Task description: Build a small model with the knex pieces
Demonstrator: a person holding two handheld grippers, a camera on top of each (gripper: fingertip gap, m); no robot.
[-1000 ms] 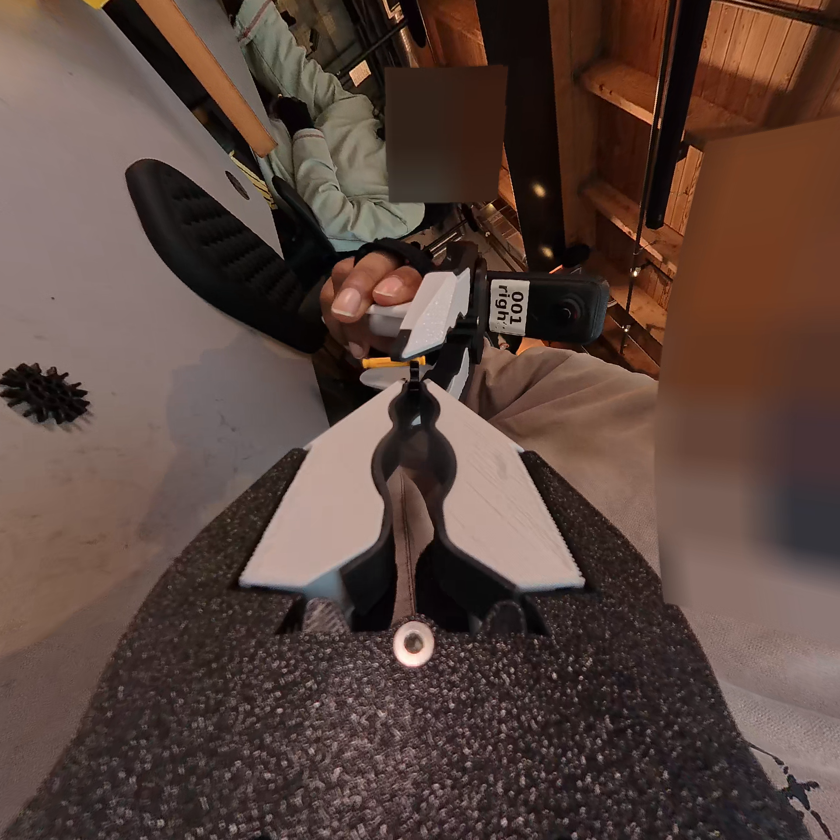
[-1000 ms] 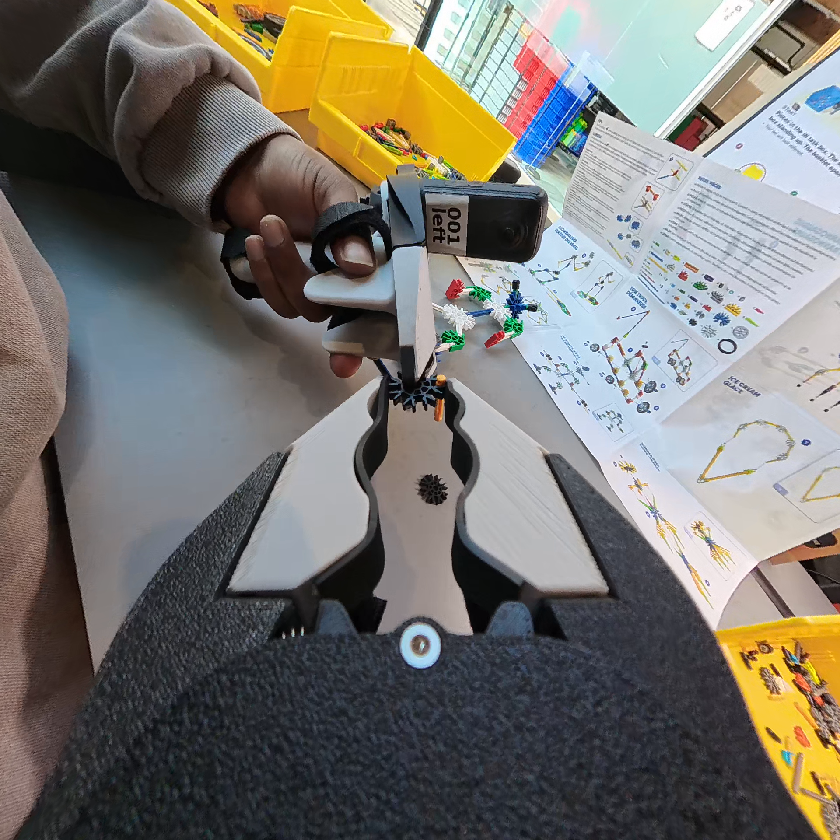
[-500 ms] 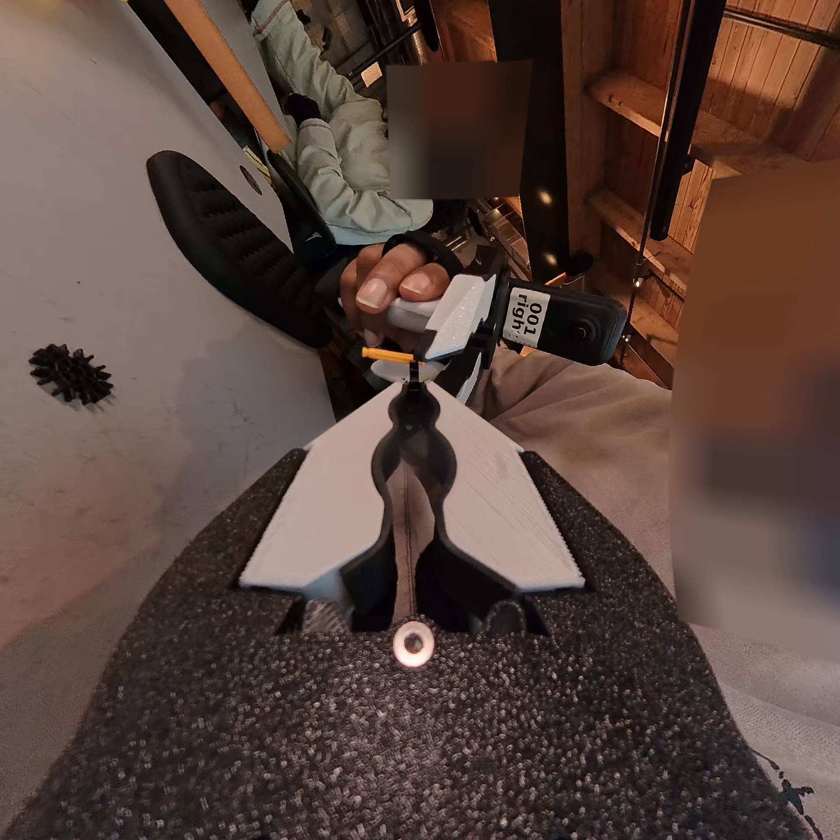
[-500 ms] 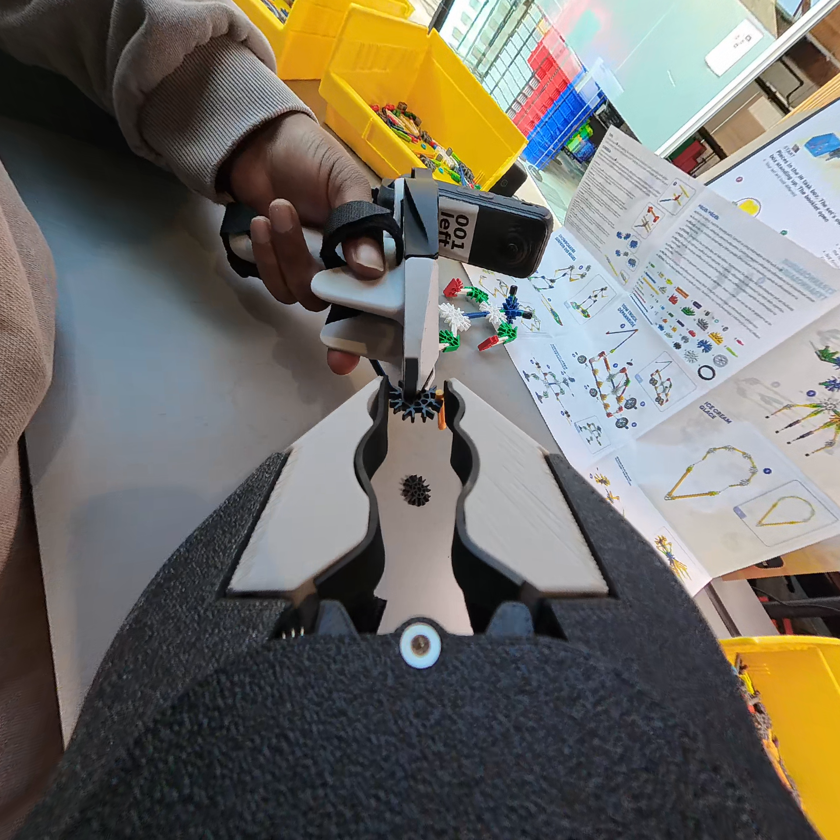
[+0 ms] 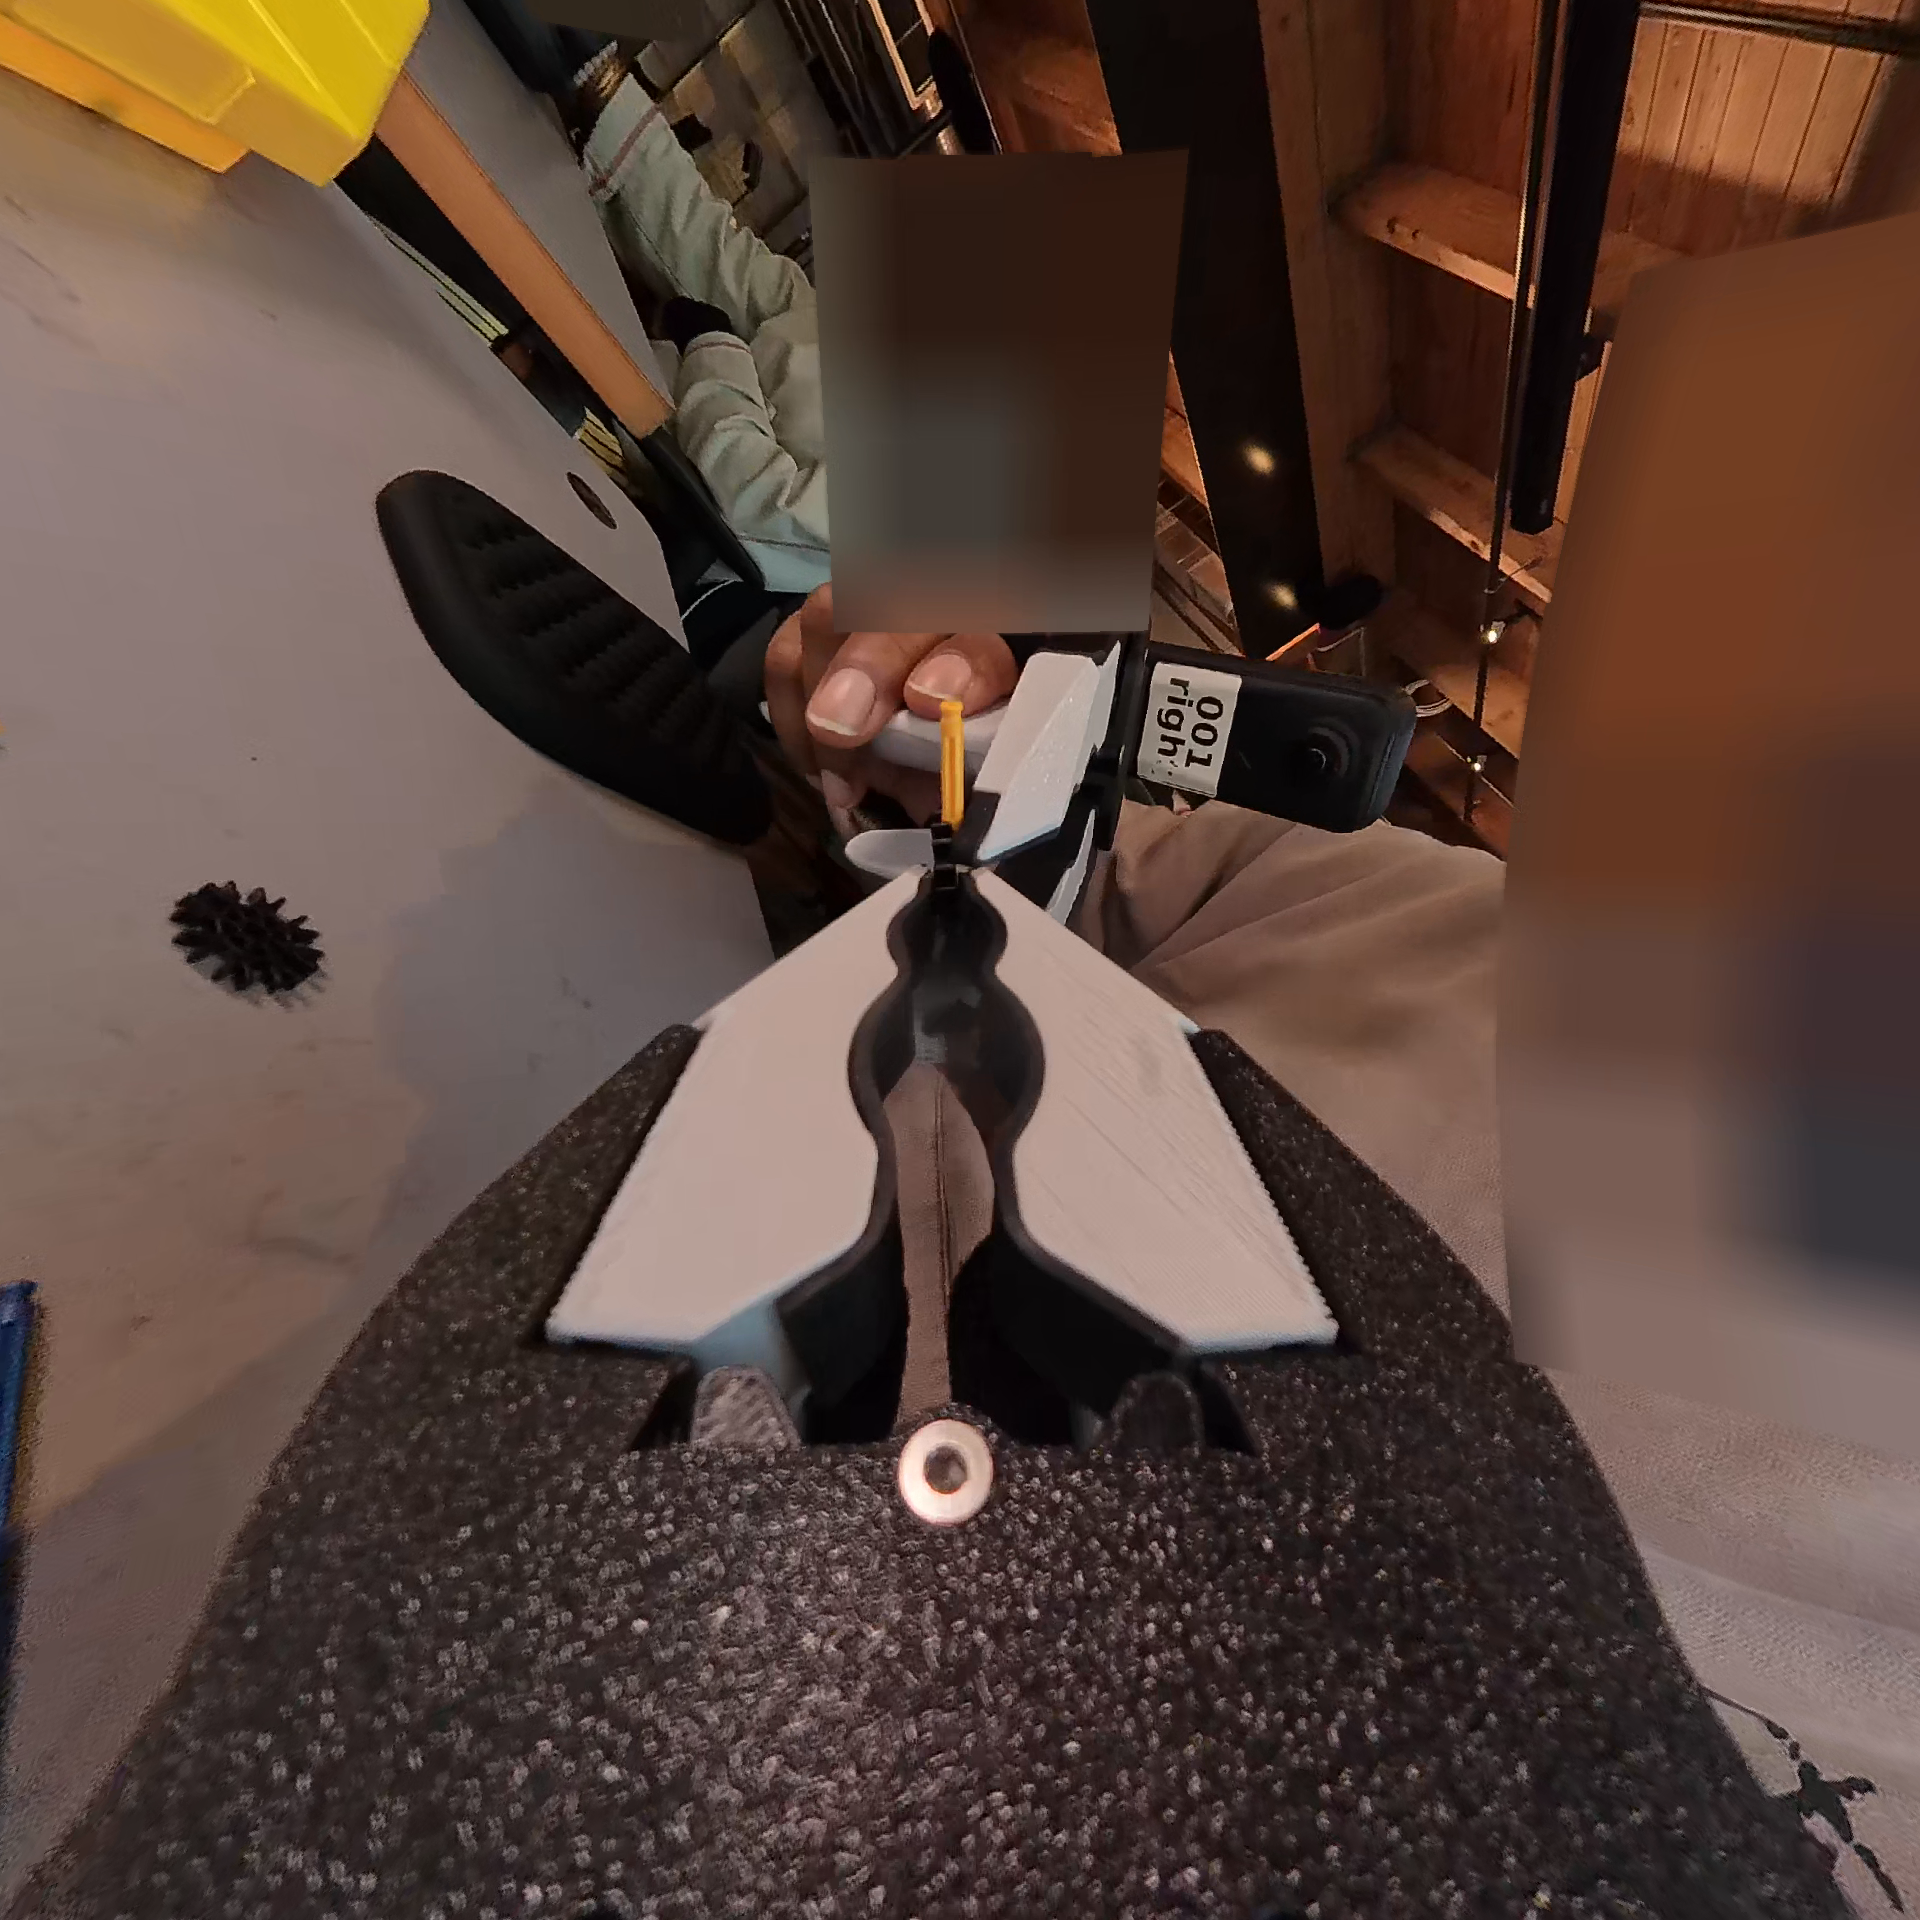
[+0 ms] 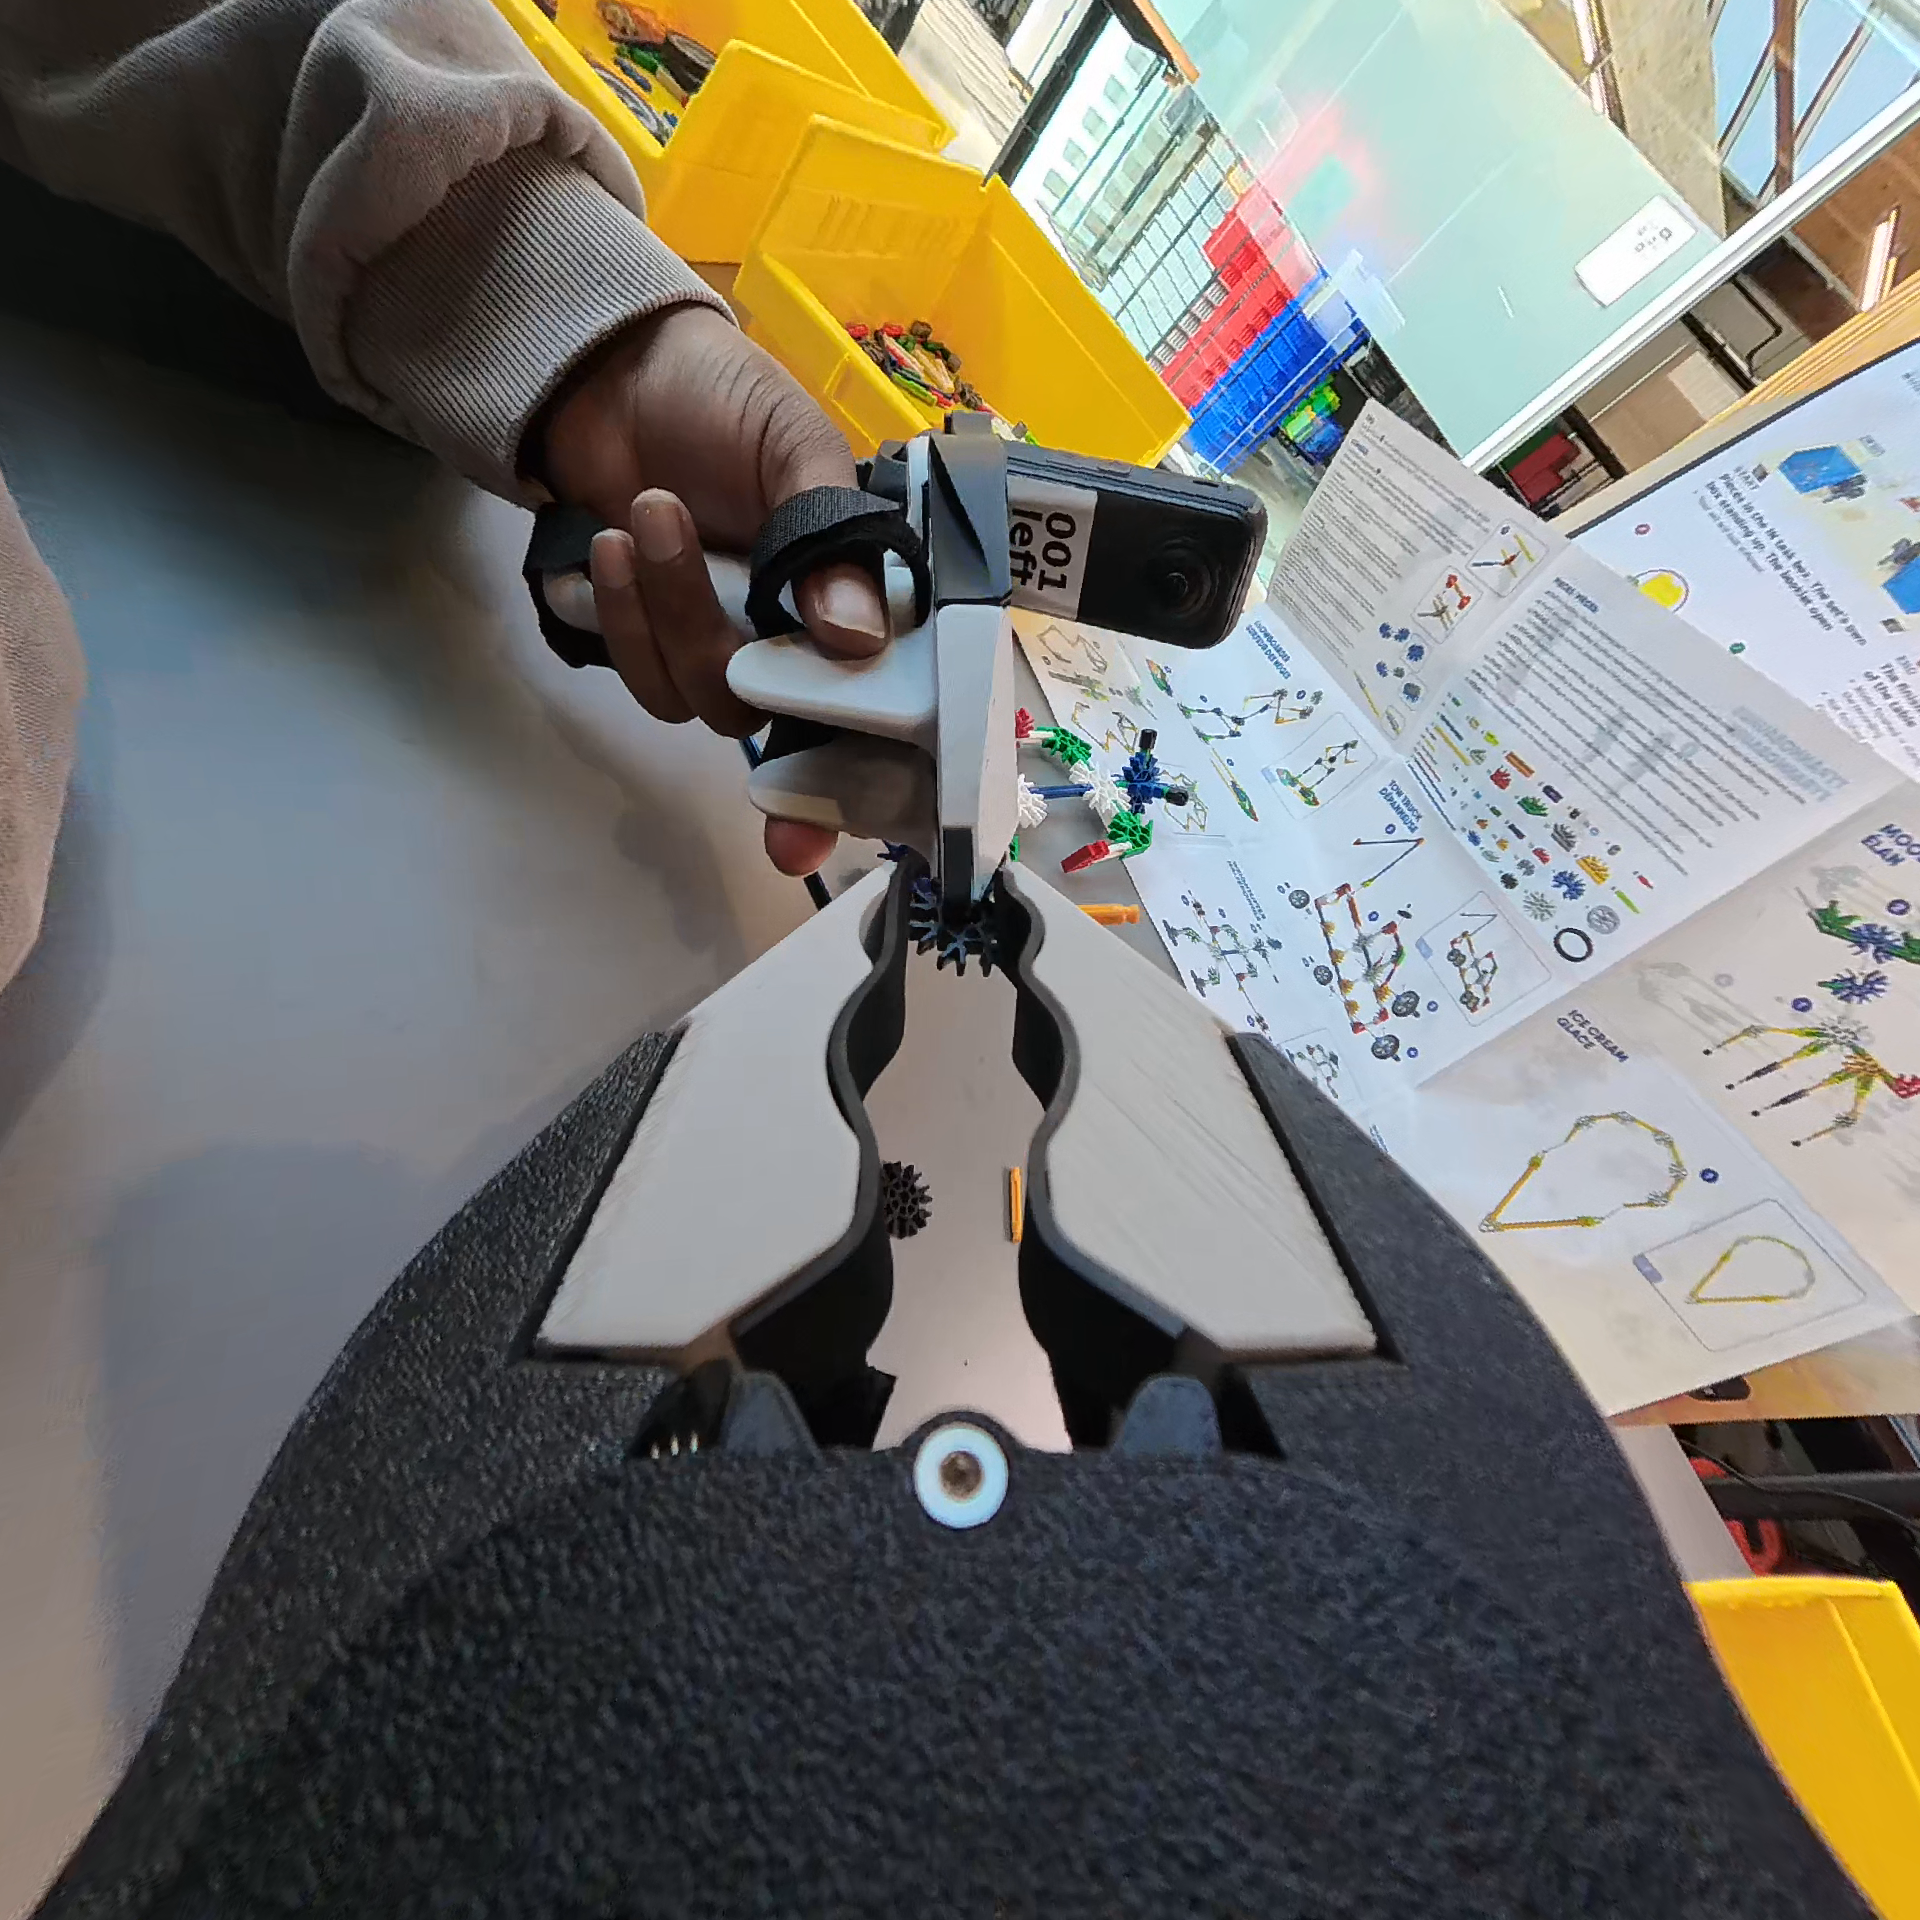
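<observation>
Item: black spiked connector (image 6: pixel 951 928), centre of the right wrist view, clenched at the tips of the right gripper (image 6: pixel 951 914); the left gripper (image 5: pixel 943 883) pinches it from the opposite side, tip to tip.

Yellow rod (image 5: pixel 950 753): upright, rising from the connector in the left wrist view.

Surface (image 6: pixel 312 831): spare black connector (image 5: pixel 247 938), loose orange rod (image 6: pixel 1110 914), instruction sheets (image 6: pixel 1558 831).

Yellow bins (image 6: pixel 966 281), upper centre: mixed small parts.
</observation>
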